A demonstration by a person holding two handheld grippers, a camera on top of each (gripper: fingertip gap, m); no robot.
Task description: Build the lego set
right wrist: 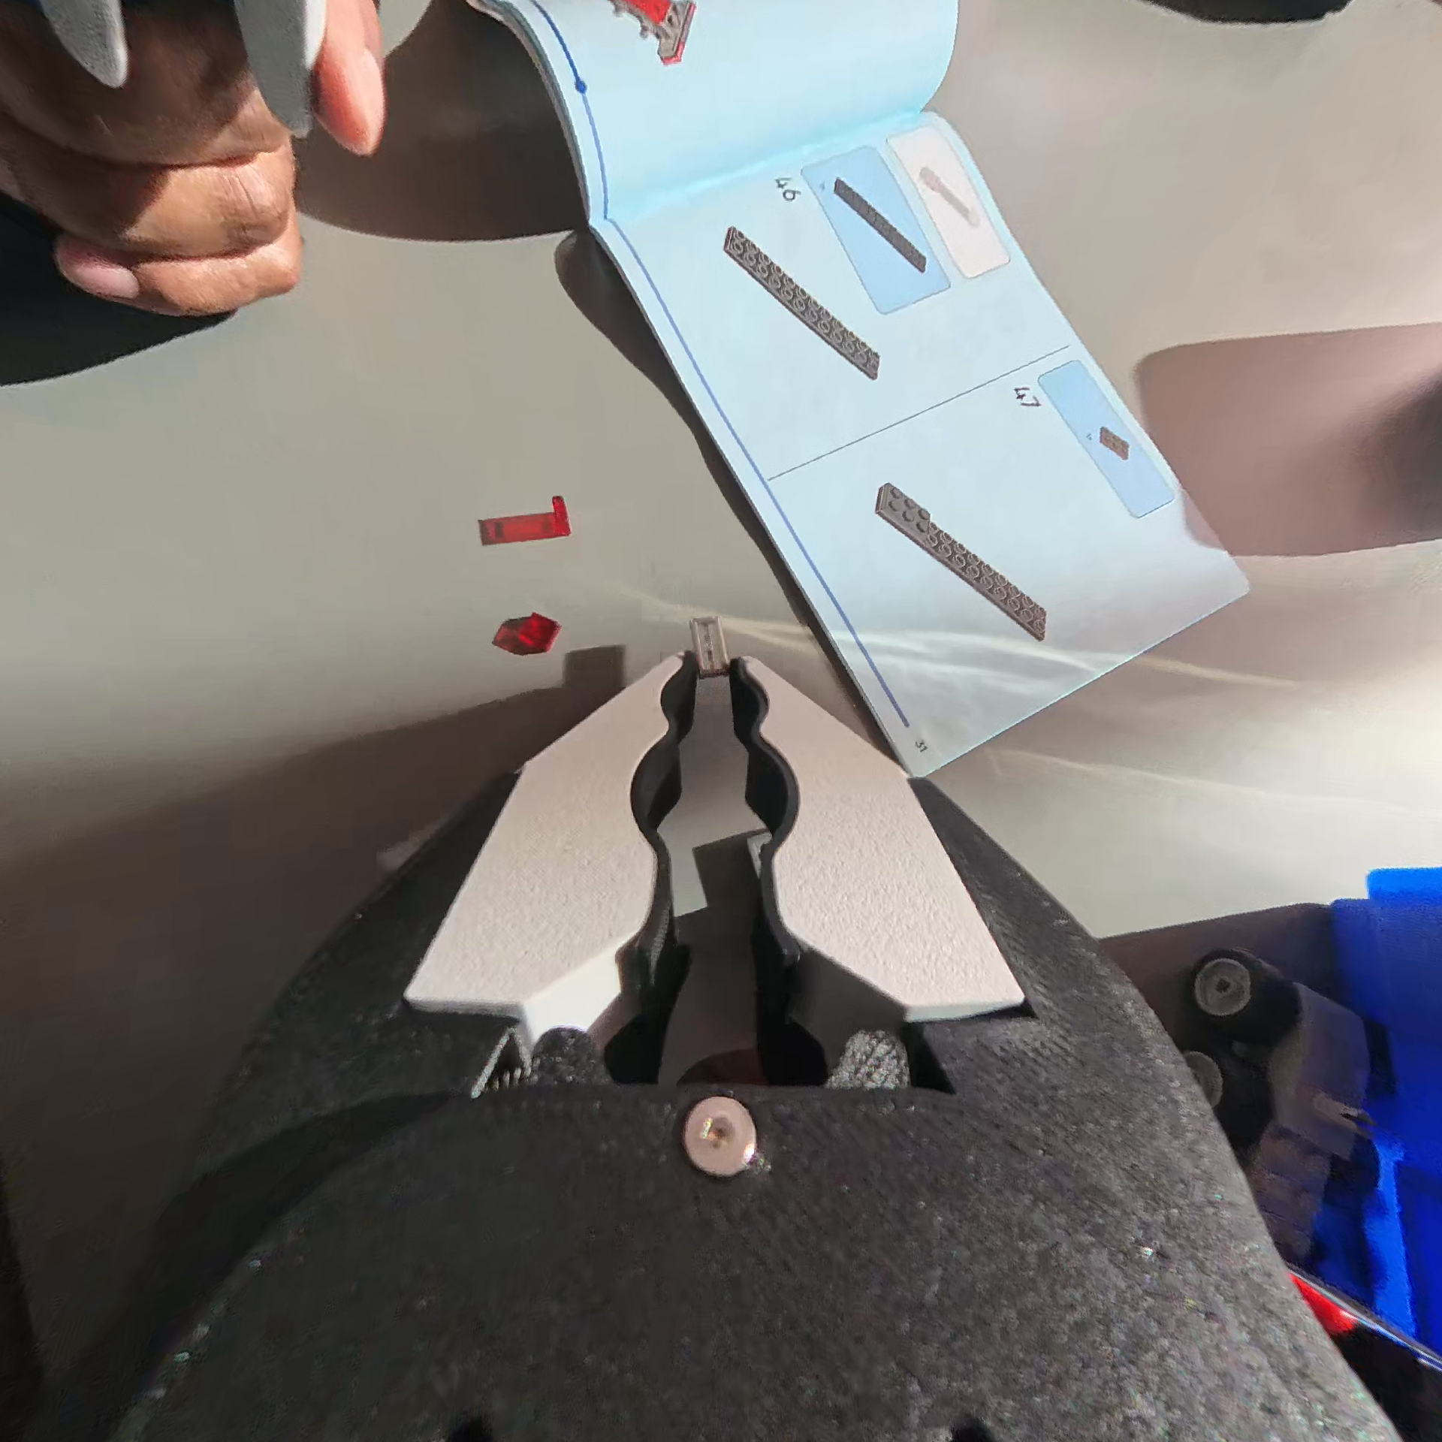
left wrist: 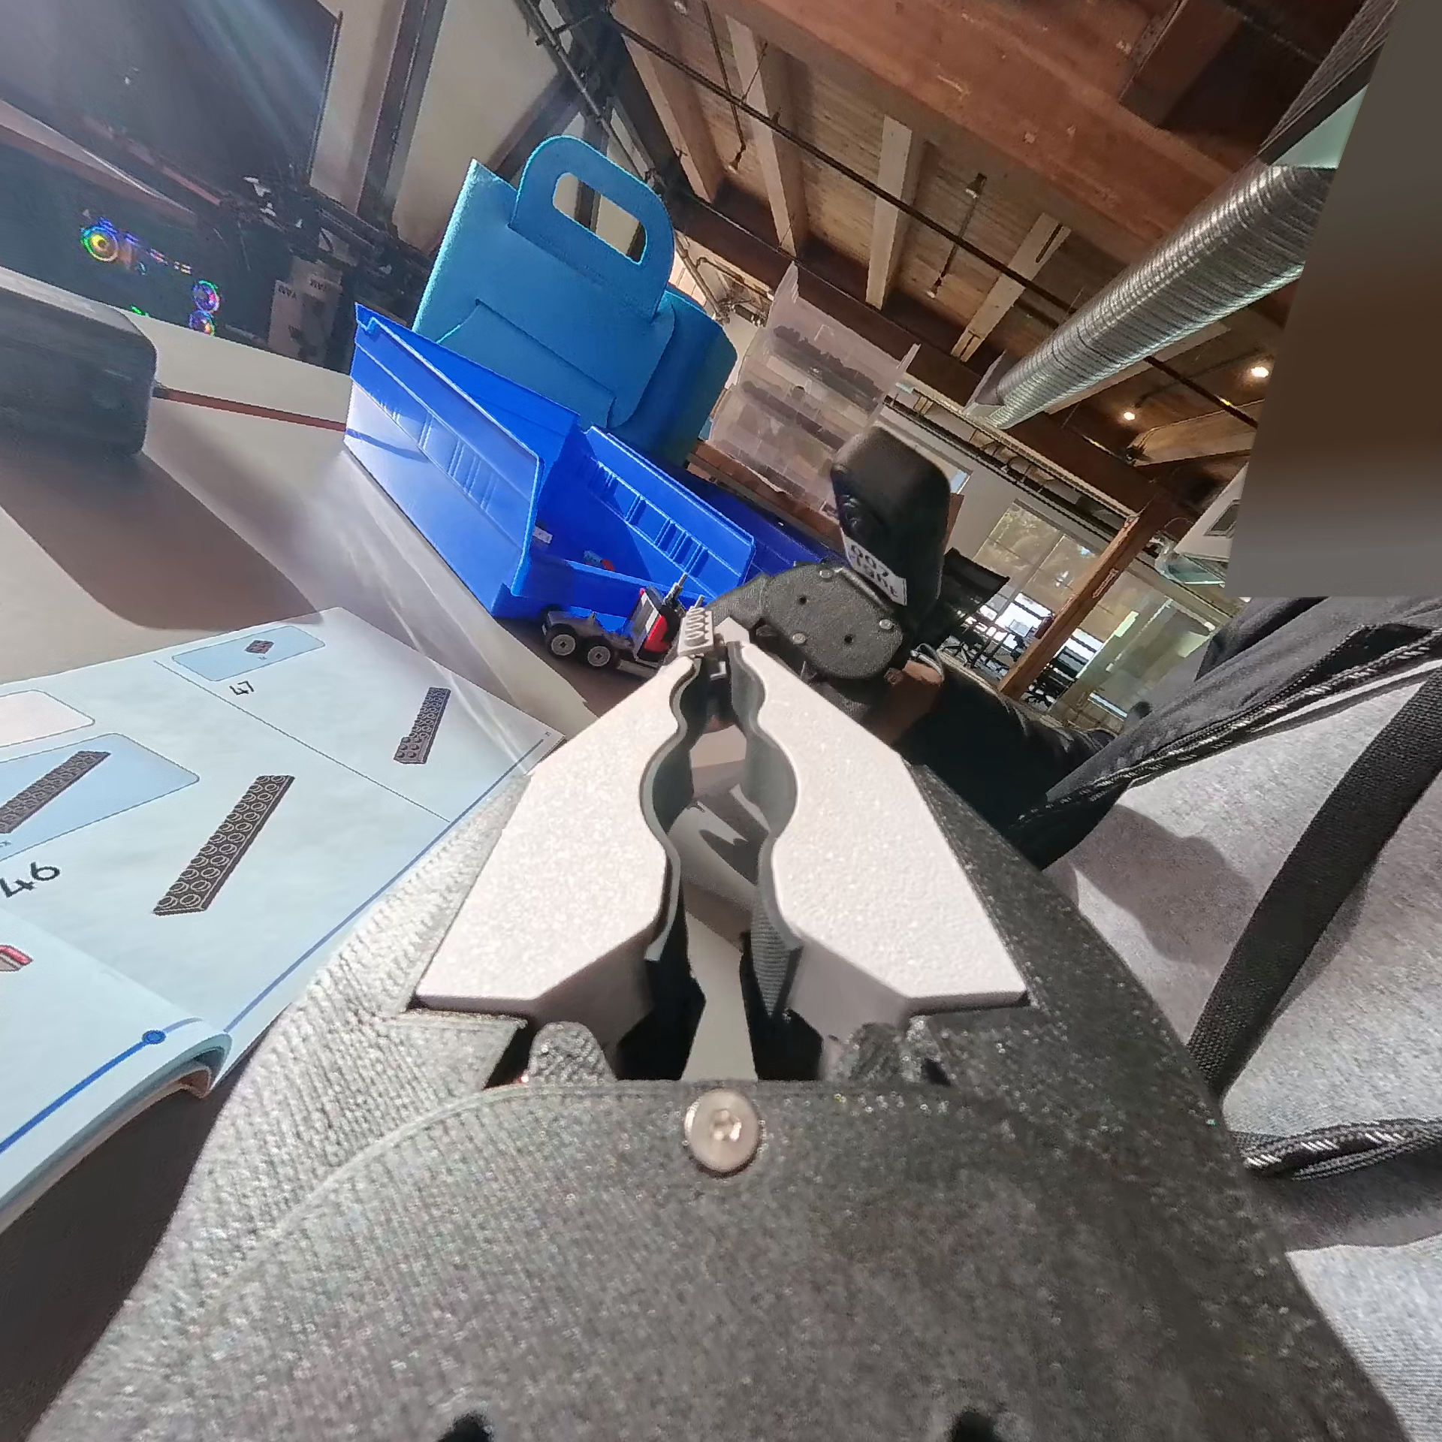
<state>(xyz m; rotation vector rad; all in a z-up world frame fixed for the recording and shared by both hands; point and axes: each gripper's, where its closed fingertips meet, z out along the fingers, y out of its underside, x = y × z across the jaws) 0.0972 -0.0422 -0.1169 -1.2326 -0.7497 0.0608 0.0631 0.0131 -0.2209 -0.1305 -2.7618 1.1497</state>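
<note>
Looking along the left gripper, its jaws were nearly closed, with something small and dark pinched at the very tips; what it was I could not tell. Just beyond them sat a small grey studded piece, which seemed to belong to the other gripper facing it. A partly built truck with grey wheels and red parts stood beside the blue bins, so much of the build looked done. The instruction booklet lay open on the pale worktop, showing dark plates as the next steps, so those were probably still left. A blue felt bag, a clear rack, timber ceiling beams and a silver duct filled the room behind.

From the right gripper, the jaws were almost closed on a narrow grey piece that stuck out past the tips. 2 loose red pieces, a flat one and a small sloped one, lay unused on the worktop. The booklet lay near, and a hand was at the upper left.
</note>
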